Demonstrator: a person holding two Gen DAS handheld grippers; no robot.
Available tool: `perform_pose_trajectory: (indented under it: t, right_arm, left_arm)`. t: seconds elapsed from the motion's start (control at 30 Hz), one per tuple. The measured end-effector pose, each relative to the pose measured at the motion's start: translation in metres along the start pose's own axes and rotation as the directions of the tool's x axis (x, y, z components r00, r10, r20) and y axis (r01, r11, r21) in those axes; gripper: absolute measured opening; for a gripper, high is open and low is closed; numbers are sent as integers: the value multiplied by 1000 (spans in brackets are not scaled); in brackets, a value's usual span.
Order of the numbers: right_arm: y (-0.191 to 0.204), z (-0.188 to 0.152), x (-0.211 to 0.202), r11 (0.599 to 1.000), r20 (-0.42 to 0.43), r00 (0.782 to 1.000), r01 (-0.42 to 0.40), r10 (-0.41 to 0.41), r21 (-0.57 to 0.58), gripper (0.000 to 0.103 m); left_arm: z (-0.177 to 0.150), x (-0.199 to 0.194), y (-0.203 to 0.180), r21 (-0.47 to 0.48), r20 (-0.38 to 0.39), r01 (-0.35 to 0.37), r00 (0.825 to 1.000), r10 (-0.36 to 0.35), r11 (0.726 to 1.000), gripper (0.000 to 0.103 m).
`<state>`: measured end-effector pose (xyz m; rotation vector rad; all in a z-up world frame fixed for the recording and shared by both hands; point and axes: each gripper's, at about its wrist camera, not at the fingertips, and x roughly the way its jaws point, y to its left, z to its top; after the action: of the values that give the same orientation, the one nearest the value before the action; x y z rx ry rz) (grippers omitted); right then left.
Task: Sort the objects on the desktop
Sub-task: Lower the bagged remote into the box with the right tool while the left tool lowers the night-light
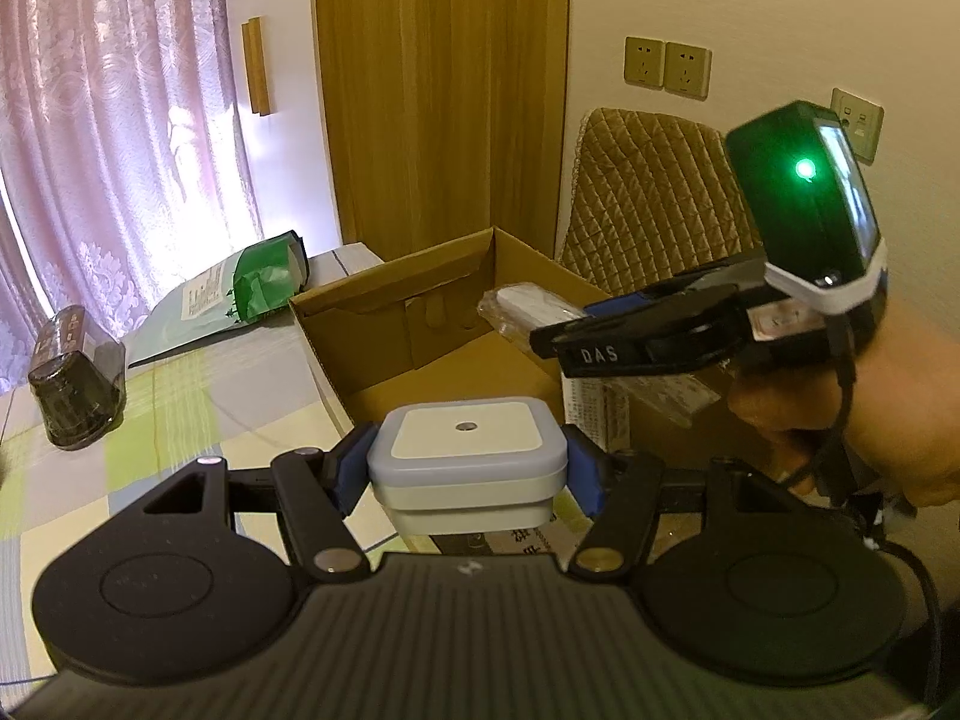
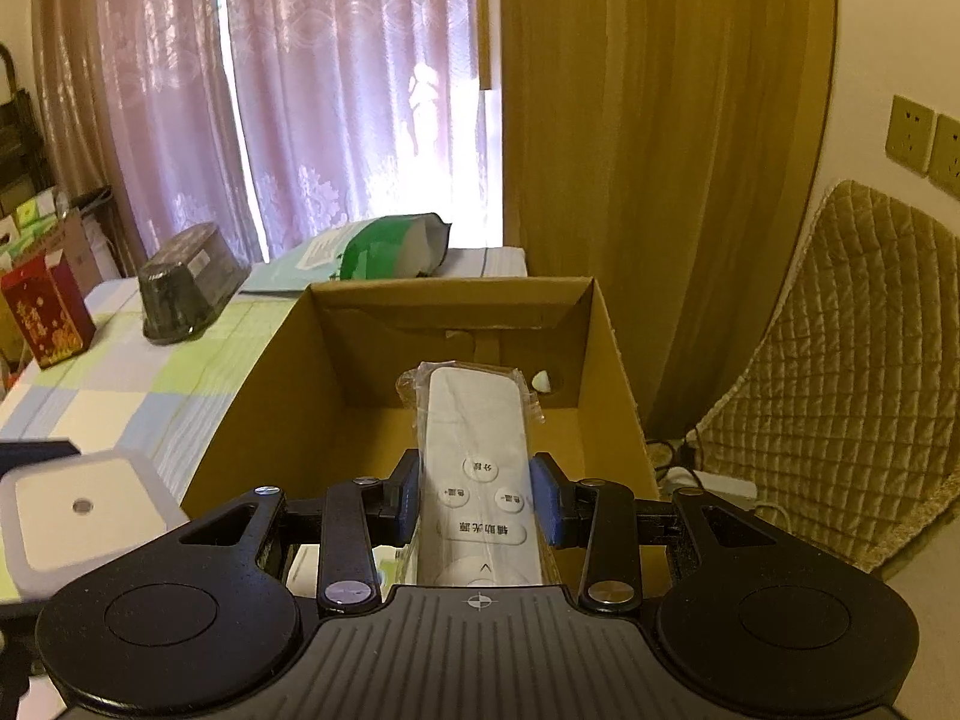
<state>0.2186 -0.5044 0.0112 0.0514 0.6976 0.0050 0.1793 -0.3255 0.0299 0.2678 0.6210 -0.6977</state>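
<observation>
My left gripper (image 1: pixel 467 471) is shut on a square white night-light plug (image 1: pixel 467 450), held at the near edge of the open cardboard box (image 1: pixel 360 306). My right gripper (image 2: pixel 477 501) is shut on a white remote control (image 2: pixel 474 450) wrapped in clear plastic, held above the inside of the cardboard box (image 2: pixel 282 360). In the left wrist view the right gripper (image 1: pixel 549 339) reaches in from the right over the box, with the wrapped remote (image 1: pixel 528 303) sticking out past its tips. The night-light plug (image 2: pixel 78 516) shows at the lower left of the right wrist view.
On the checked tablecloth (image 1: pixel 180 420) lie a dark plastic container (image 1: pixel 75 384) and a green and white bag (image 1: pixel 240 288). A red packet (image 2: pixel 45 315) stands at the table's left end. A quilted chair (image 2: pixel 840 372) stands right of the box, below wall sockets (image 1: pixel 666 69).
</observation>
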Motion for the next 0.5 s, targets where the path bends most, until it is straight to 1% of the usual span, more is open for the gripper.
perform_pose_trajectory:
  t: [0.23,0.5]
  right_arm:
    - [-8,1,-3,1000,23,1000,-1,1,25,37]
    - [-12,-22,-14,999,-13,1000,-8,9,46,37]
  left_arm:
    - [4,13,-2,12,-2,4,1000,-4,1000,60]
    - [9,24,-6,14,-2,15,1000,-15,1000,60]
